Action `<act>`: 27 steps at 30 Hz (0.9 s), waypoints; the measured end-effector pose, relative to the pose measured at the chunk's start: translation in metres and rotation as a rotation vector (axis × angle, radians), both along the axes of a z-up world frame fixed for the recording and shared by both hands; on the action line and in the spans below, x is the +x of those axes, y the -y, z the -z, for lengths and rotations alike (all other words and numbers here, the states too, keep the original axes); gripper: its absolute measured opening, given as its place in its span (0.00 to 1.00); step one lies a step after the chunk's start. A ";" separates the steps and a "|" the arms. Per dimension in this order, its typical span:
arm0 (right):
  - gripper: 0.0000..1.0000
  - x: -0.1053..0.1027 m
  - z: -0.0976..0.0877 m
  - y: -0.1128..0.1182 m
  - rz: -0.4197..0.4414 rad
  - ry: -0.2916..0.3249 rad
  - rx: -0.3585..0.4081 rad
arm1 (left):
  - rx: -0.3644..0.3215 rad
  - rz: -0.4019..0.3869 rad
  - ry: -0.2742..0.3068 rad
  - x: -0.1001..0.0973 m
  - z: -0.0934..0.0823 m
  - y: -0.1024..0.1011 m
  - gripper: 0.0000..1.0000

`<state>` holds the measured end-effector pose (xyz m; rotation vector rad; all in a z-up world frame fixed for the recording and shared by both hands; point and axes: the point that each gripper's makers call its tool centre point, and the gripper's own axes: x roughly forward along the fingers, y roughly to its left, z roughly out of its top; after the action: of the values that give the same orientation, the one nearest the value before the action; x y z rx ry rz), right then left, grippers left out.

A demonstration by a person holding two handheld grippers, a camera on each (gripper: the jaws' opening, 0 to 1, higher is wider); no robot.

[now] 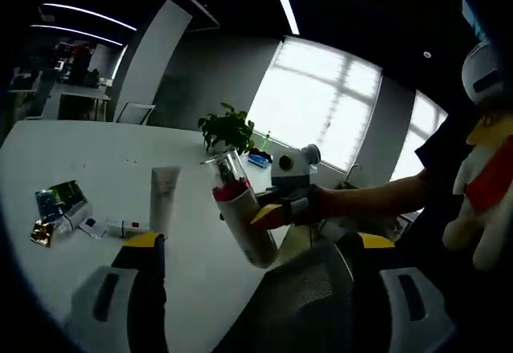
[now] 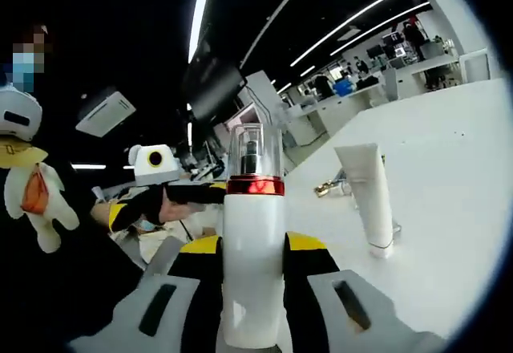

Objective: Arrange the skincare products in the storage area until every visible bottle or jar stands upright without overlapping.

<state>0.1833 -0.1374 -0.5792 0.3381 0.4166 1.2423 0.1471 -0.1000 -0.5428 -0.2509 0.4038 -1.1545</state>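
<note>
Over on the left of the white surface (image 1: 96,168), some small things are lying in a little heap: a green packet (image 1: 58,200), a gold bit (image 1: 42,233) and a small tube (image 1: 124,227) lying flat. Next to them a white tube (image 1: 164,198) is standing up on its cap.

The left tongs (image 1: 240,289) are hanging low by the edge of the surface. They are standing wide open and holding nothing.

A little more to the right, the bottle (image 1: 240,213) is up in the air, tilting. It is white with a red ring and a clear cap. The right tongs (image 1: 268,215) are squeezing it round its white body, so they are closed on it. In the right gripper view the bottle (image 2: 253,241) is sitting snug between the jaws of the right tongs (image 2: 253,289), and the white tube (image 2: 365,196) is standing on the surface (image 2: 449,208) just past it.

Behind all this a green plant (image 1: 228,128) is sitting near the bright window.

I think the step now is carrying the bottle to a free spot. Next it needs bringing down straight, with its bottom flat on the surface, close to the white tube but not bumping it. Then the tongs can let go. The small tube lying flat probably needs standing up too.

I cannot see inside the bottle or the tubes, because their walls are white. Only the bottle's pump is showing through the clear cap.
</note>
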 end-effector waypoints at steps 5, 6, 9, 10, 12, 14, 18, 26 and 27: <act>0.27 -0.007 -0.012 -0.017 -0.050 0.016 0.052 | -0.033 0.012 0.006 0.005 -0.013 0.003 0.87; 0.27 -0.009 -0.015 -0.021 -0.061 0.019 0.060 | -0.034 0.013 0.007 0.005 -0.013 0.004 0.86; 0.27 -0.015 -0.023 -0.030 -0.089 0.023 0.089 | -0.043 0.026 0.008 0.008 -0.016 0.006 0.82; 0.27 -0.017 -0.026 -0.032 -0.094 0.026 0.096 | -0.050 0.029 0.007 0.009 -0.017 0.007 0.81; 0.27 -0.021 -0.031 -0.036 -0.110 0.029 0.118 | -0.067 0.036 -0.002 0.011 -0.019 0.008 0.78; 0.27 -0.025 -0.036 -0.039 -0.124 0.029 0.139 | -0.087 0.035 -0.013 0.013 -0.022 0.010 0.73; 0.27 -0.030 -0.041 -0.042 -0.148 0.037 0.152 | -0.133 0.028 -0.023 0.018 -0.032 0.013 0.58; 0.27 -0.035 -0.052 -0.043 -0.176 0.053 0.184 | -0.151 0.069 0.003 0.015 -0.040 0.019 0.37; 0.27 -0.036 -0.053 -0.043 -0.178 0.053 0.188 | -0.151 0.074 0.008 0.014 -0.041 0.019 0.34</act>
<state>0.1477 -0.0947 -0.5259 0.4343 0.2889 1.4655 0.1614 -0.1191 -0.5021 -0.3656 0.3217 -1.2602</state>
